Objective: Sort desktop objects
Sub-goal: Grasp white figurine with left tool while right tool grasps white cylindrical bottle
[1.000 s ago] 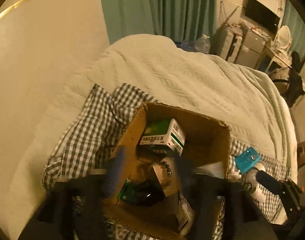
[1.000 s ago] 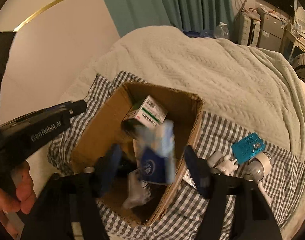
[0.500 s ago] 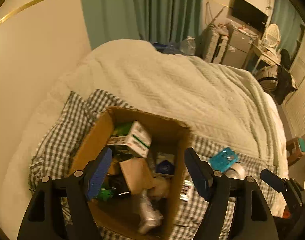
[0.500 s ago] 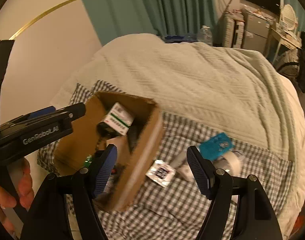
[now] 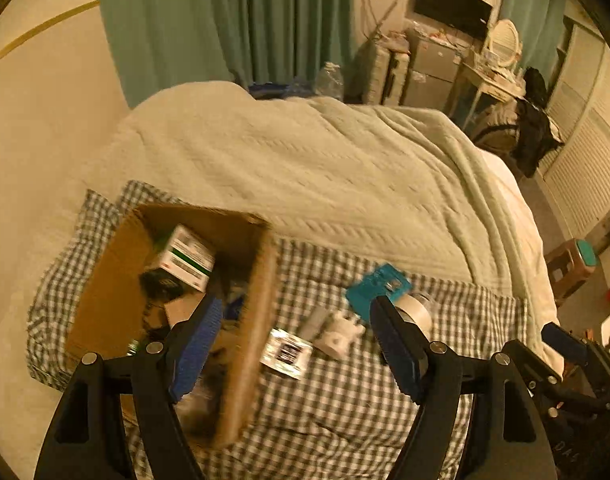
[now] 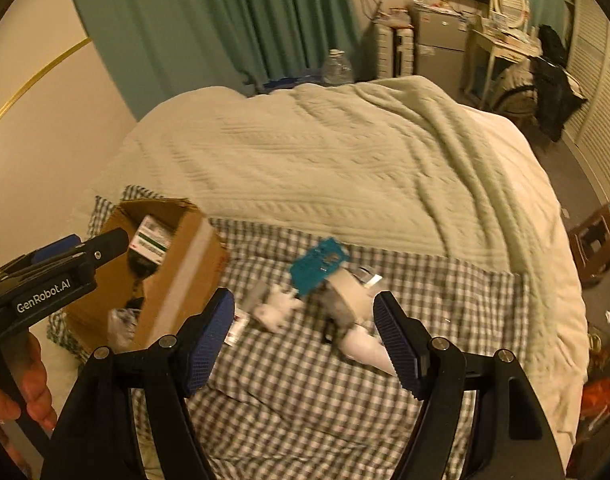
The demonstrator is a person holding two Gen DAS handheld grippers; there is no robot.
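My right gripper (image 6: 303, 340) and left gripper (image 5: 295, 350) gape empty above blurry small things (image 6: 325, 280); the box (image 5: 249, 320) hides more.

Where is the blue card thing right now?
The blue card lies on the checked cloth, right of the cardboard box in both views, leaning on a tape roll.

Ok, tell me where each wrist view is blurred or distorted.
Left wrist: cardboard box smeared by motion; fisheye bends the walls; dim yellow light. Right wrist: loose things by the teal card are streaked, while the right claw stays sharp.
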